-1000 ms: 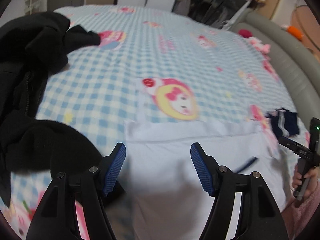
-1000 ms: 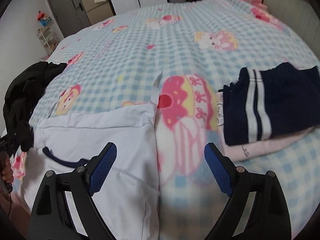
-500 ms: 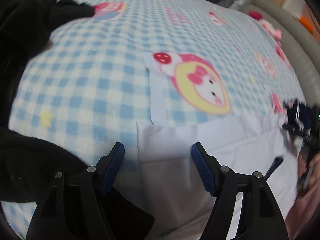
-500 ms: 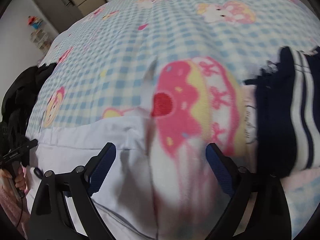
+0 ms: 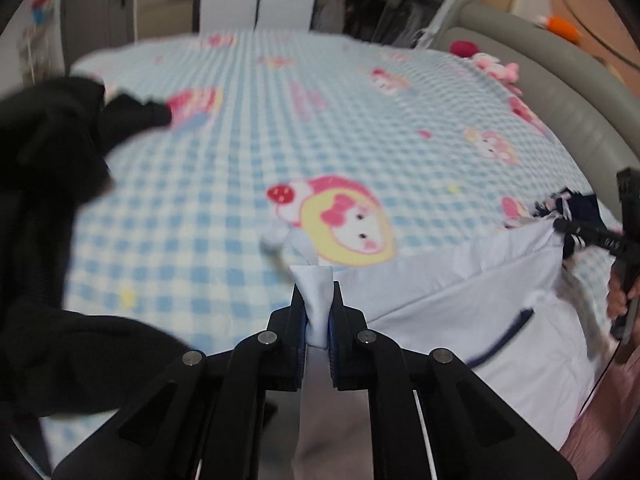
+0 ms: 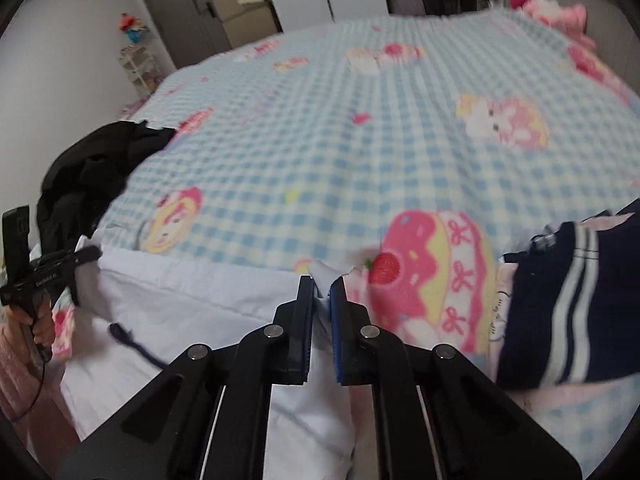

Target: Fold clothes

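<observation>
Ahead, the blue checked blanket (image 5: pixel 248 168) lies bare across the middle of the bed. A black garment heap (image 5: pixel 44 184) crowds its left side, a grey padded bed frame (image 5: pixel 560 92) bounds the right, and folded navy striped clothes (image 6: pixel 560 300) sit to the right. The white garment (image 5: pixel 460 312) lies at the bed's near edge, pale and smooth, a dark cord across it. The left gripper (image 5: pixel 318 308) is clenched on one corner, the right gripper (image 6: pixel 322 300) on the other

The black clothing (image 5: pixel 48 208) runs past the left edge; the blanket's (image 6: pixel 360 128) far prints are blurred.
</observation>
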`<state>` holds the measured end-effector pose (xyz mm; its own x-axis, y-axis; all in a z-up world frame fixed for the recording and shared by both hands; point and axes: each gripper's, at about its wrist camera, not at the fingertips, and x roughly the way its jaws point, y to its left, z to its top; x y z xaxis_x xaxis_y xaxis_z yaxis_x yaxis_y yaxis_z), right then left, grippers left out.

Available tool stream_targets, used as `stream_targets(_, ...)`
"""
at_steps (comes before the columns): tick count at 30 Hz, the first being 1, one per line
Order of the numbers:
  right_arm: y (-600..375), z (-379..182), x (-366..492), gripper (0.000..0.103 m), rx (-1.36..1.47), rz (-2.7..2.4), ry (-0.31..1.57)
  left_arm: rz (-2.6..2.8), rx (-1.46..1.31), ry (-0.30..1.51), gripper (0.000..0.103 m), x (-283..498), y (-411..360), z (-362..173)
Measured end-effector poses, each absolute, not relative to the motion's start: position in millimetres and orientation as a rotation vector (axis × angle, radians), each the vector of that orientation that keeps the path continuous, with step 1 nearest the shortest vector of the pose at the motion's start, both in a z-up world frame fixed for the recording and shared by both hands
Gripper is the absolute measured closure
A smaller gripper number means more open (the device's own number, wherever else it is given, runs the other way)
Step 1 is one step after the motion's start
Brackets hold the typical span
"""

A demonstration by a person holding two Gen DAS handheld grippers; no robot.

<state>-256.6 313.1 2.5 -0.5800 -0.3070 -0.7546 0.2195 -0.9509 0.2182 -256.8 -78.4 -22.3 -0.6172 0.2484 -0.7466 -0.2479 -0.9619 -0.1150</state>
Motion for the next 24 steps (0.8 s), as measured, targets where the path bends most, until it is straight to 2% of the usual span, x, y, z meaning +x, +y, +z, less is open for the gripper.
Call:
stream_targets(6, 304.9, 17.5, -164.6, 0.096, 1.136, -2.574, -0.109, 2.608, -1.075, 0.147, 0.094, -165.1, -71.7, 7.1)
stream_targets(12, 311.5, -17.5, -88.2, 0.096, 1.197, -2.585, -0.219, 2.593, -1.170, 0.089, 0.094, -104.0, -80.0, -21.6)
stream_targets(18, 329.9, -52.6, -59.2, 0.096, 1.318, -2.611, -0.351, 2.576, -1.300, -0.059, 0.090, -81.2, -90.9, -54.6)
stream_targets(22, 340.5, -52.5, -57.9, 0.095, 1.335, -2.660, -0.405, 2.569, -1.317, -0.300, 0.070, -67.9, -105.8, -64.8)
stream_targets(23, 344.4, -50.7, -55.0, 0.091, 1.325, -2.683, -0.427, 2.564, -1.298, -0.374, 0.070, -64.2, -112.2, -64.3)
stream_targets(24, 348.2, -49.0, -52.1, 0.082, 1.315, -2.707, -0.448, 2.561, -1.270, -0.443, 0.069, -60.0, -118.9, -62.7)
